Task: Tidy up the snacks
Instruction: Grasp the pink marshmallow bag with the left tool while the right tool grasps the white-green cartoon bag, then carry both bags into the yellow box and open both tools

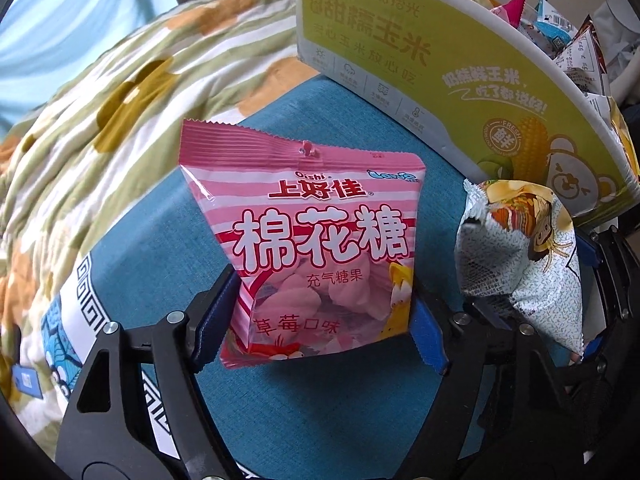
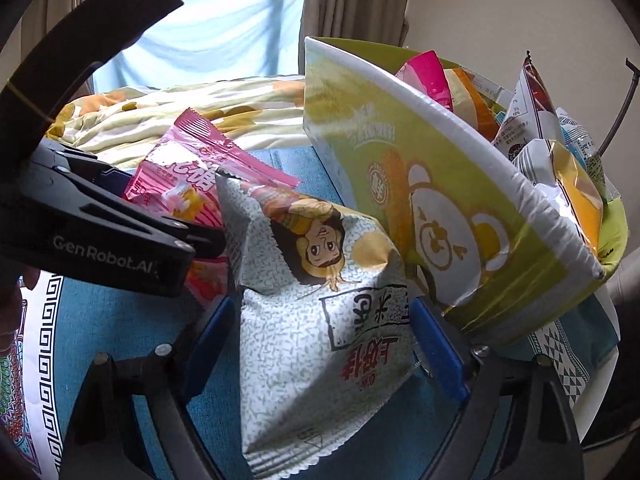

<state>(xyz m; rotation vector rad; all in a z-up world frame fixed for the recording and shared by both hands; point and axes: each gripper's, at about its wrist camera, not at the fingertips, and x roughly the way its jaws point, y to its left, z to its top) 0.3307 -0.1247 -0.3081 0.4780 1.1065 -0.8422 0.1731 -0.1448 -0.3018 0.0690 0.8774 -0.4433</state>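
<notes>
Pinching pink marshmallow bag (image 1: 320,240) – left gripper (image 1: 320,320); right gripper (image 2: 324,340) clamps speckled bag (image 2: 320,320).

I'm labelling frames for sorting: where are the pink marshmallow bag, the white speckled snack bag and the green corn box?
pink marshmallow bag (image 1: 316,240), left wrist view, front lettering.
white speckled snack bag (image 2: 304,340), right wrist view, lower front.
green corn box (image 2: 460,208), right wrist view, side wall.
</notes>
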